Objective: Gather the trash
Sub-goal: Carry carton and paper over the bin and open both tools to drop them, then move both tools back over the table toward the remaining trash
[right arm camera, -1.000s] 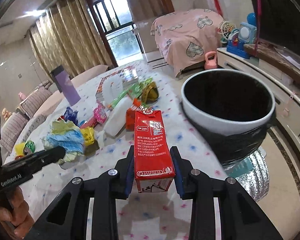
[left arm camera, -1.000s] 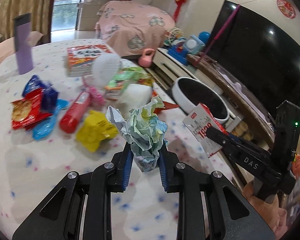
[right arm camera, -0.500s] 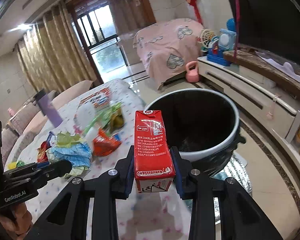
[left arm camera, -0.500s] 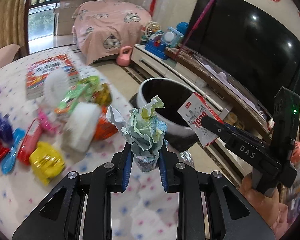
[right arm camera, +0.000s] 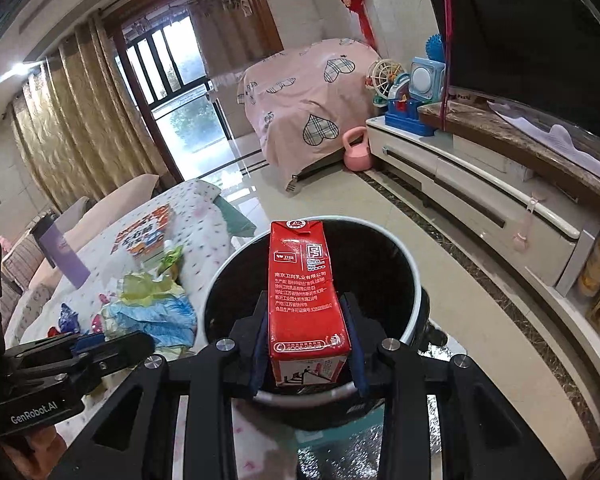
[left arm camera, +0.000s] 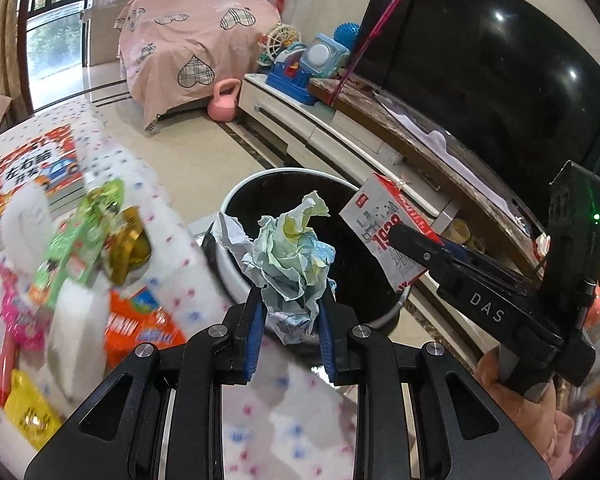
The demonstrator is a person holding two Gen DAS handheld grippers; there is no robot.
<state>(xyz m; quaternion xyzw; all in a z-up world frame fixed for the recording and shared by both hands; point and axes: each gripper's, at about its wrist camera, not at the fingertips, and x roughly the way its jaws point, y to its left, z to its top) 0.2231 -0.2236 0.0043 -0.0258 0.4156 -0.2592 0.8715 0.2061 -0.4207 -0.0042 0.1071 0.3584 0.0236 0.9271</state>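
My left gripper (left arm camera: 291, 320) is shut on a crumpled paper ball (left arm camera: 290, 256) and holds it at the near rim of the round bin (left arm camera: 236, 196), black inside with a white rim. My right gripper (right arm camera: 308, 344) is shut on a red milk carton (right arm camera: 304, 288), upright over the open bin (right arm camera: 414, 276). In the left wrist view the carton (left arm camera: 384, 226) and right gripper (left arm camera: 416, 246) hang over the bin's right side. In the right wrist view the paper ball (right arm camera: 152, 312) and left gripper (right arm camera: 132, 346) are left of the bin.
Several wrappers lie on the dotted tablecloth (left arm camera: 112, 160), with a green packet (left arm camera: 84, 240), an orange packet (left arm camera: 140, 328), a white roll (left arm camera: 76, 332) and a book (left arm camera: 36, 168). A TV stand (right arm camera: 480, 188) and a pink-covered bed (right arm camera: 312, 100) stand beyond the bin.
Both grippers have moved right from over the table to the bin, carrying the paper ball and the carton. The carton now hangs over the bin's opening.
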